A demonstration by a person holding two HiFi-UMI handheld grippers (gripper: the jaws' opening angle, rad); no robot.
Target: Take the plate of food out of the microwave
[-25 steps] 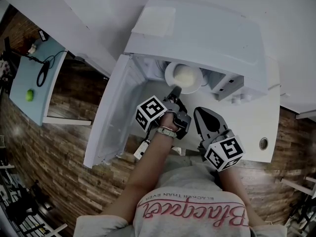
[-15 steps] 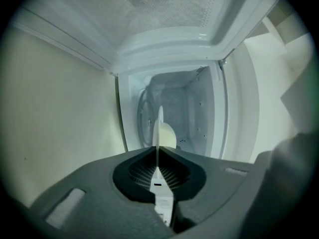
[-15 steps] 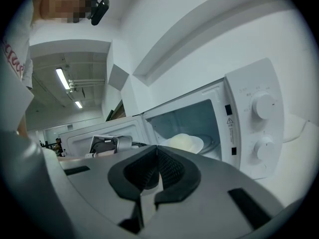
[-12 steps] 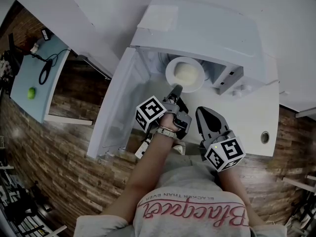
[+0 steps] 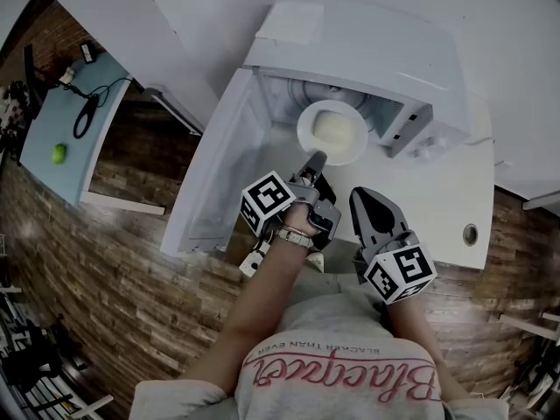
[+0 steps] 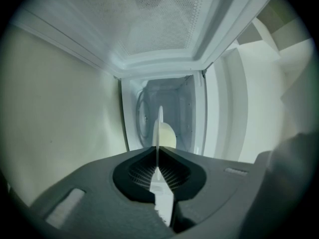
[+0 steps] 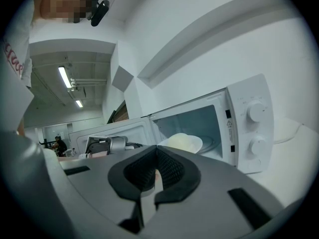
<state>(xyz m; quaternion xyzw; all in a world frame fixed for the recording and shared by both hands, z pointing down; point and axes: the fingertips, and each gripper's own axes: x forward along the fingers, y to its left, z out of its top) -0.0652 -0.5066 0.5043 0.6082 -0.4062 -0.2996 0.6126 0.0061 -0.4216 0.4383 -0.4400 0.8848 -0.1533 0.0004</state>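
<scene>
Head view: left gripper fingers clamped on the rim of the plate at the microwave mouth. Left gripper view gives me the plate edge-on, pale food on it. Right gripper fingers closed, empty; dials show only in its view.

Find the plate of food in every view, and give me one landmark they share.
Head view: plate upper centre, at the mouth of the microwave, its near rim pinched by the left gripper.
Left gripper view: centre, edge-on, a thin white upright line between the jaws.
Right gripper view: centre, just above the jaws, before the opening.
Shared landmark: the microwave's open cavity.
</scene>
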